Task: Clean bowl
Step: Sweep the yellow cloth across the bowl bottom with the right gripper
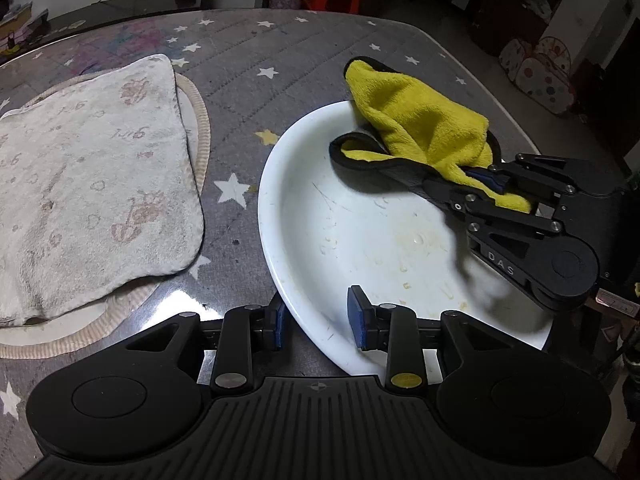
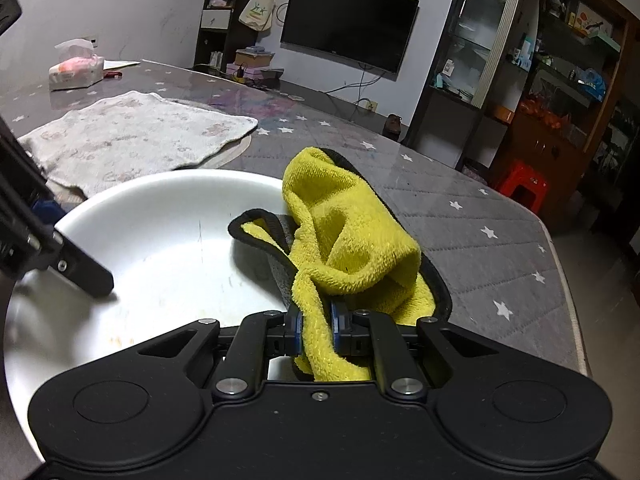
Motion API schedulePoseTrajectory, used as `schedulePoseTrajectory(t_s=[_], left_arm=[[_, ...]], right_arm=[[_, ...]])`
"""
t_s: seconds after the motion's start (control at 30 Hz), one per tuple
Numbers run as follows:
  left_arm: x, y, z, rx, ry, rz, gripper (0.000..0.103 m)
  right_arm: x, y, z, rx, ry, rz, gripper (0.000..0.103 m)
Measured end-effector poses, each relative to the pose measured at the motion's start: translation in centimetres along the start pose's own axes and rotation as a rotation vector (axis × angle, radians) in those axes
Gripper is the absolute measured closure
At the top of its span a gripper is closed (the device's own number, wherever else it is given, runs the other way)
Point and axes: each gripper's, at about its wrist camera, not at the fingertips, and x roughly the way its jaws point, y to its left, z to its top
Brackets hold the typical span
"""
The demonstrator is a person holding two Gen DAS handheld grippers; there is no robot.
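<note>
The table, covered in grey star-print quilting under a glossy sheet, is bearing everything in view, and the white bowl is serving here as the landmark; it is sitting on the table toward the edge nearest both grippers. To the left of the bowl in the left wrist view, a pale towel with a faded print is lying flat over a round mat whose ribbed rim is showing just beside the bowl's left edge. The bowl's inside is showing scratches, yellowish smears and small drops of water. The yellow cloth, edged in black, is draping over the bowl's far rim, with one fold lying inside the bowl and the rest hanging beyond the rim over the table. The right gripper is reaching in over the bowl's right side and is clamping a tail of the cloth between its blue pads, fingers clenched on the fabric. The left gripper is straddling the bowl's near rim, one pad outside the wall and one inside; its fingers are standing slightly apart, and the pads do not appear to be pressing on the wall. Beyond the bowl in the right wrist view, a tissue pack is resting at the table's far corner, well apart from the bowl.
</note>
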Motion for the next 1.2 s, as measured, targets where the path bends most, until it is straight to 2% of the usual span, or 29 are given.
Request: schedulePoseTrajectory(t_s=[0.2,0.5,0.83,0.97,1.2], left_arm=[[-0.1,0.0,-0.2,-0.005,-0.007,0.003,0.07],[-0.2,-0.2,-0.5,-0.006,-0.024,0.004,0.07],[-0.4,-0.2,-0.9,-0.003,-0.045,-0.003,0.069],[-0.5,-0.1,-0.9,-0.002,-0.048,-0.008,0.069],[-0.5,-0.3,-1.0,0.008,-0.054,-0.011,0.065]], right_arm=[[-0.4,0.3,-0.2,0.007,0.005,0.022,0.085],[-2.2,1.3,-1.0,-0.011,0.006,0.045,0.085],[-4.7,2.4,-1.9,-0.045,0.034,0.115,0.085],[-5.3,2.8,-2.0,-0.04,0.04,0.144,0.085],[-4.7,2.8,-1.5,-0.041,0.038,0.142,0.085]])
